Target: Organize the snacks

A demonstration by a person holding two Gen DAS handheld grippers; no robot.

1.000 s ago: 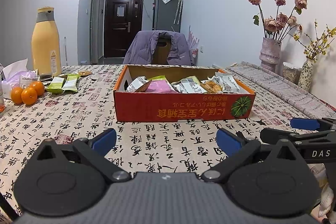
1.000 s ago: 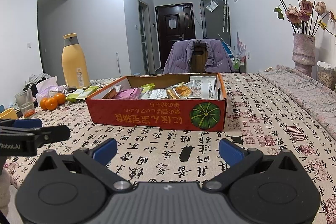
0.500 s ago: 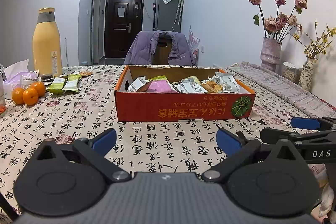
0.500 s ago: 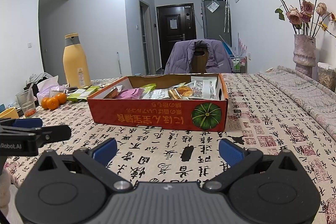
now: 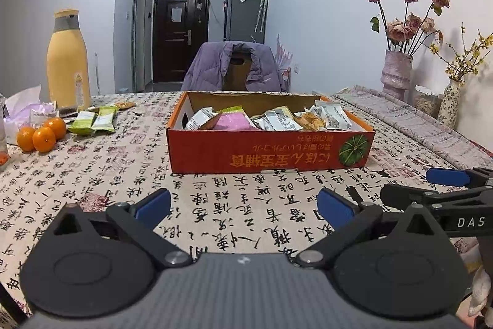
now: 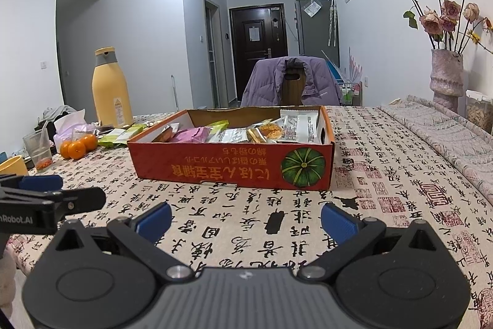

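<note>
A red cardboard box (image 5: pixel 268 151) (image 6: pixel 231 167) printed with a green pumpkin stands mid-table, holding several snack packets, among them a pink one (image 5: pixel 235 122) (image 6: pixel 191 134). Two green snack packets (image 5: pixel 94 121) (image 6: pixel 123 134) lie on the cloth left of the box. My left gripper (image 5: pixel 243 202) hovers open over the cloth in front of the box, nothing between its blue pads. My right gripper (image 6: pixel 245 216) is open too, likewise short of the box and holding nothing. Each gripper shows at the edge of the other's view.
A tall yellow bottle (image 5: pixel 67 60) stands at the back left, with three oranges (image 5: pixel 41 134) and a tissue bag nearby. Vases of dried flowers (image 5: pixel 397 73) line the right wall. A chair draped with a purple jacket (image 5: pixel 235 67) stands behind the table. A plastic cup (image 6: pixel 38 148) sits at the left edge.
Both grippers have drifted slightly; the box sits a little differently in each view. Both stay open and nothing on the table has moved.
</note>
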